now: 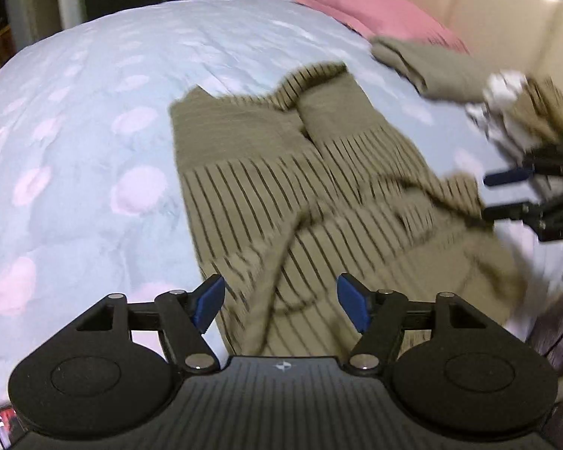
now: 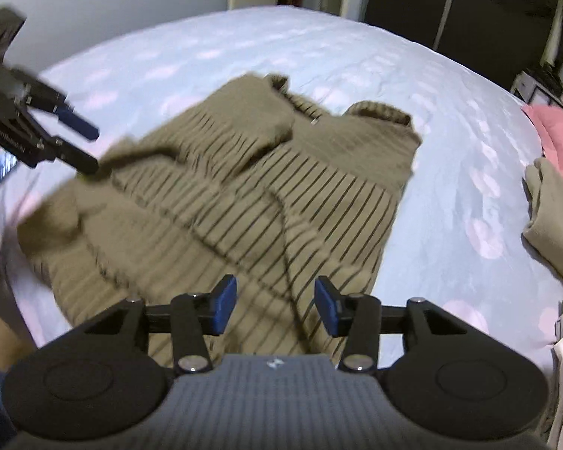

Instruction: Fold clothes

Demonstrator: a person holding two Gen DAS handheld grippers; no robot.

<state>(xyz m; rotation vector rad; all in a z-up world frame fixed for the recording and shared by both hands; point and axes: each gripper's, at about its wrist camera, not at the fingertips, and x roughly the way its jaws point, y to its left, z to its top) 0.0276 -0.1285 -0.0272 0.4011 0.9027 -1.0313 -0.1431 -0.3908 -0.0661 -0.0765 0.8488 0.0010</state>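
The olive-brown striped knit sweater [image 1: 281, 187] is lying on the pale blue dotted bedspread [image 1: 75, 112], beneath the left gripper [image 1: 280, 302] and right gripper [image 2: 276, 305], both gaping empty.

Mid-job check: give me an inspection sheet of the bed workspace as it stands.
Surface: pale blue bedspread with pink spots.
Job's things: striped olive sweater lying partly folded and rumpled, collar at the far end.
Clutter: plain olive garment, folded; pink pillow; whitish cloth, blurred.
Grippers: left gripper open, nothing between the pads; right gripper open, over the sweater.
Cables: nothing seen.
Surroundings: beige headboard; dark room beyond.
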